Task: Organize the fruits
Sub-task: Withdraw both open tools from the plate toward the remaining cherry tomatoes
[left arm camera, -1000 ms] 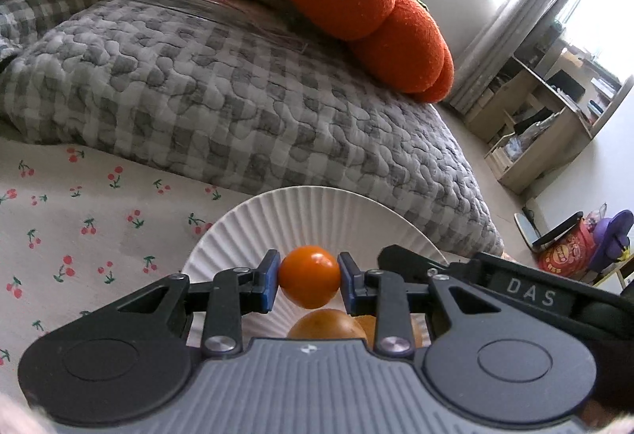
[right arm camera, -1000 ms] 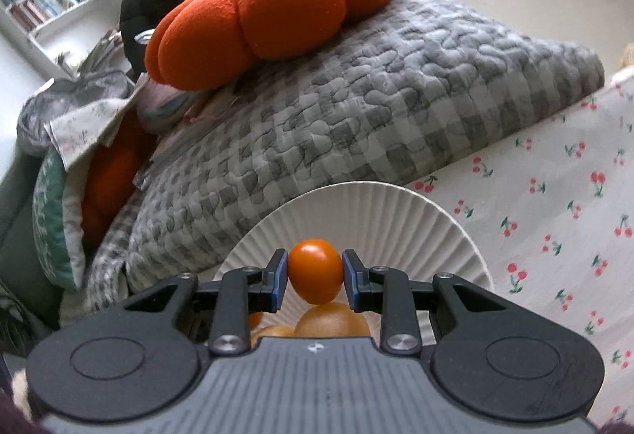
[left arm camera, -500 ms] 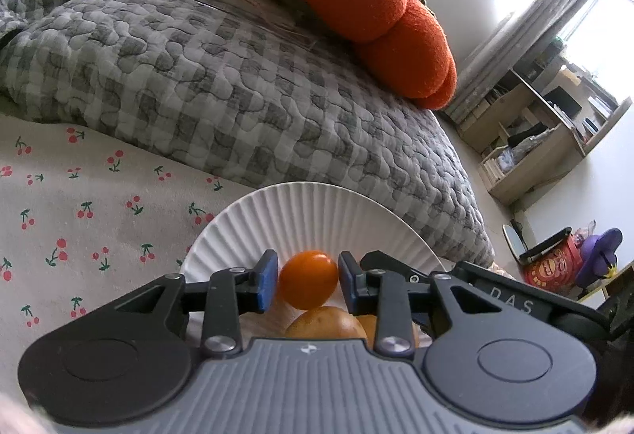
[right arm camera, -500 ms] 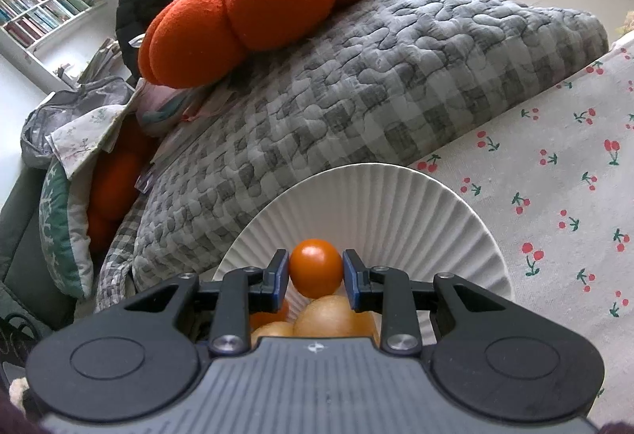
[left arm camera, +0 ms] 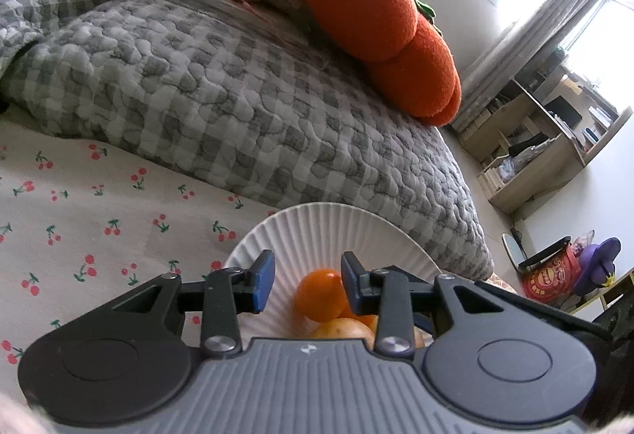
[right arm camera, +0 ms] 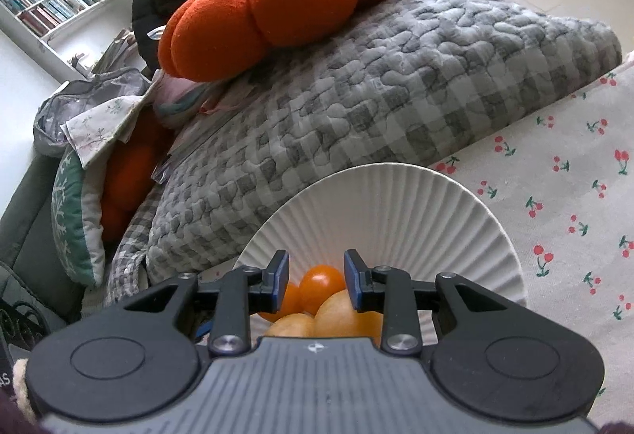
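Observation:
A white ribbed plate (left arm camera: 317, 232) (right arm camera: 396, 204) lies on the cherry-print cloth and holds several small orange and yellow fruits. My left gripper (left arm camera: 307, 281) is open just above the plate; a small orange fruit (left arm camera: 319, 293) lies on the pile below its jaws, close to the right finger. My right gripper (right arm camera: 316, 277) is open too, over the same plate, with an orange fruit (right arm camera: 320, 285) resting on the pile between and below its fingers. Yellow fruits (right arm camera: 344, 315) lie partly hidden under both gripper bodies.
A grey checked quilt (left arm camera: 237, 109) (right arm camera: 376, 97) is bunched right behind the plate, with an orange pumpkin cushion (left arm camera: 376, 22) (right arm camera: 277, 2) on top. The cherry-print cloth (left arm camera: 87, 220) (right arm camera: 574, 204) spreads beside the plate. The floor and shelves (left arm camera: 547, 141) lie beyond the bed.
Both grippers have opened and let go of their orange fruits, which now rest on the pile in the plate. Both grippers have dropped slightly lower over the plate.

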